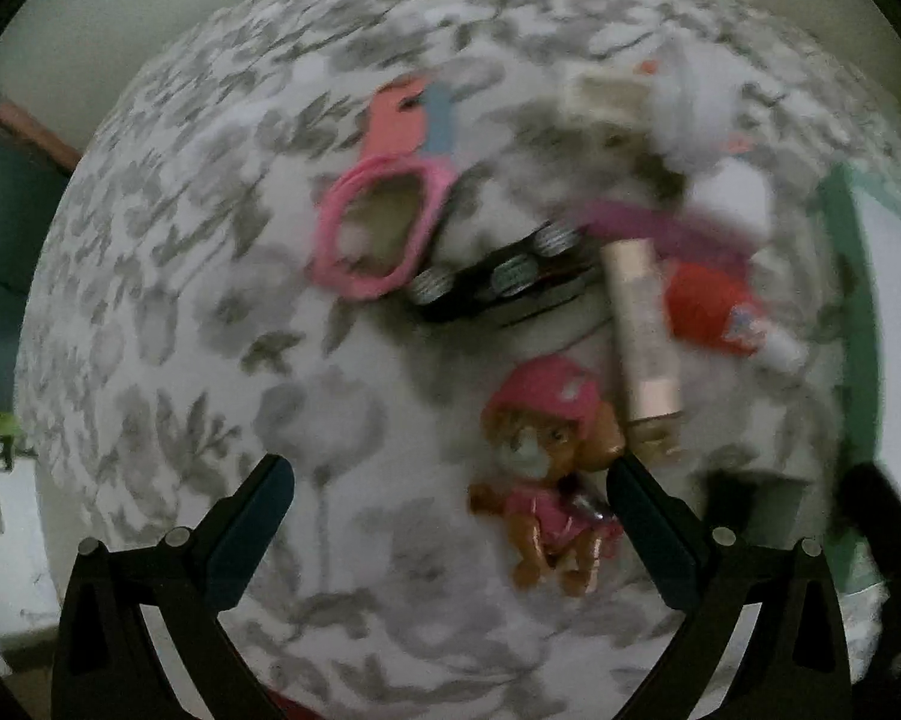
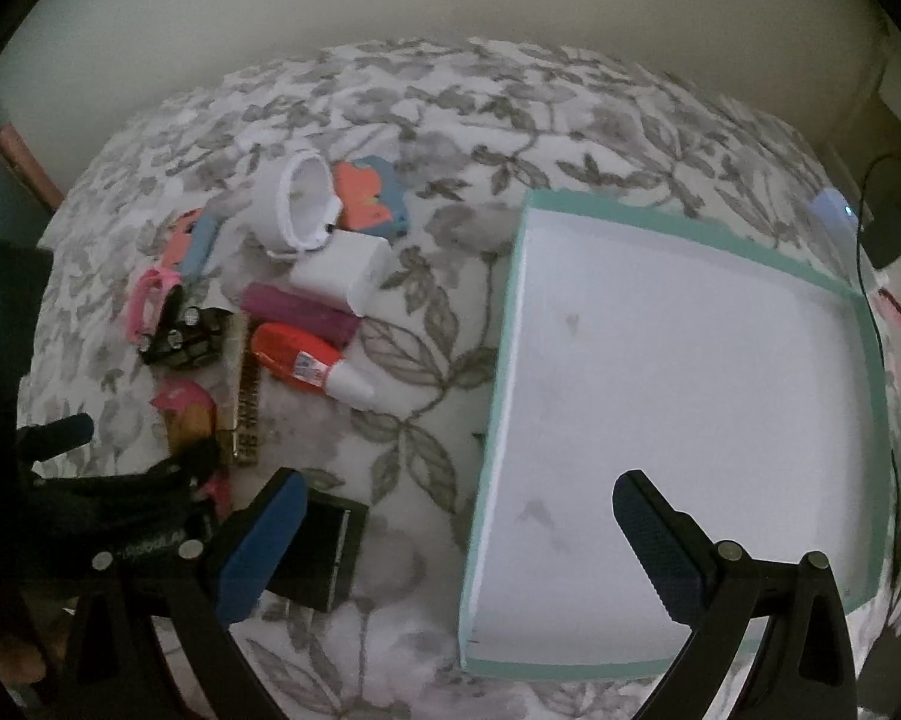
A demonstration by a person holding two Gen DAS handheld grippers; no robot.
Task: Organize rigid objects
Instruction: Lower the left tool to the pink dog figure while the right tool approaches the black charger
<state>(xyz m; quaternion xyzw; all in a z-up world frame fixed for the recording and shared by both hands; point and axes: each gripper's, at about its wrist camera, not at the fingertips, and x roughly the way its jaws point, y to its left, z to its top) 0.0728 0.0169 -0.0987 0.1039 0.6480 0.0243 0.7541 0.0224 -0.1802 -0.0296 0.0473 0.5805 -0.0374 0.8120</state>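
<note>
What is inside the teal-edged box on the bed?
Nothing shows inside the box: only its bare white floor with a few faint marks. The right tool finger covers a small part near the front.

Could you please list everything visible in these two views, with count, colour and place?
Box lid tray: one, white inside with a teal rim, on the bedspread to the right of the pile, nothing in it.
Toy puppy figure: one, brown with pink hat, nearest the left tongs.
Cream tube: one, beige, lying beside the puppy.
Glue bottle: one, red with white tip, mid-pile.
Purple tube: one, just behind the glue bottle.
White box: one, behind the purple tube.
White ring roll: one, at the pile's far end.
Pink frame: one, left side of the pile.
Black block: one, beside the right tongs.
Floral bedspread: one, white and grey, under everything.
Left tongs: open, empty.
Right tongs: open, empty.
</note>
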